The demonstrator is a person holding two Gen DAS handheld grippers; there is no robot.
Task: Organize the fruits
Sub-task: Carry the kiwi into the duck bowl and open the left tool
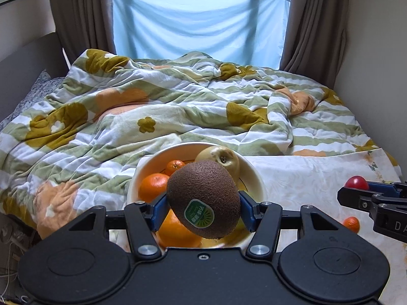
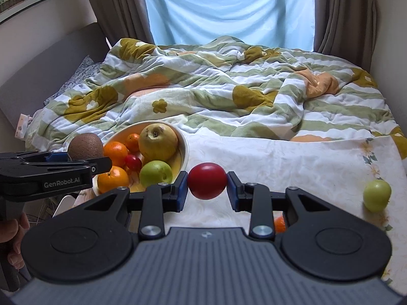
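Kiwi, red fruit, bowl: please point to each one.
kiwi (image 1: 203, 198), left wrist view, brown skin above its sticker.
red fruit (image 2: 207, 180), right wrist view, its middle.
bowl (image 2: 185, 150), right wrist view, right rim.

Stickered kiwi (image 1: 203, 198) above bowl (image 1: 152, 160); red fruit (image 2: 207, 180) aloft

The left gripper (image 1: 203, 212) pointed forward and downward, its two blue pads (image 1: 158, 212) pressed on either side of a brown kiwi (image 1: 203, 198) held clear in the air. The right gripper (image 2: 207, 186) sat at a like slant just to its right, jaws pinched on a small red fruit (image 2: 207, 180). A hand (image 2: 14, 239) showed low beside the left gripper's handle
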